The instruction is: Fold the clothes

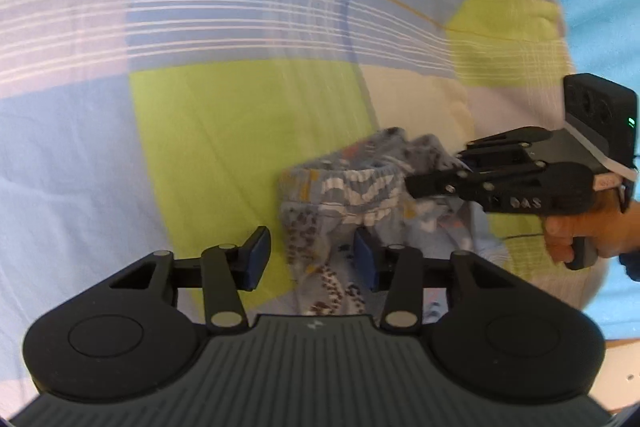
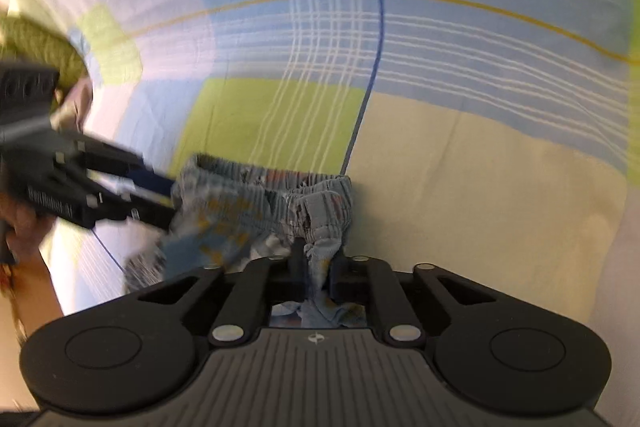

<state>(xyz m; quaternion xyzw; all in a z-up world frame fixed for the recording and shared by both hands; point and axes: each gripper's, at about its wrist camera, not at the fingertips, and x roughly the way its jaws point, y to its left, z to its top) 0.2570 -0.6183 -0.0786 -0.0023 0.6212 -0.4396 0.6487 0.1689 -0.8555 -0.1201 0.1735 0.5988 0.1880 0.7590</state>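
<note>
one small patterned garment, shorts by the look of the elastic waistband, is hanging bunched just above the checked bed sheet, and it is looking light, soft and floppy, so it is likely to sag and crumple wherever it is not being held. the right gripper is clenching a fold of the cloth near the waistband, its fingers pressed together on the fabric. the left gripper is standing released, its blue pads spread with a hanging part of the garment between them (whether cloth is touching a pad i cannot tell). the gathered waistband is seeming the firmest place to pinch, one corner each side. counting: one garment, two grippers, one hand showing behind the right tool.
</note>
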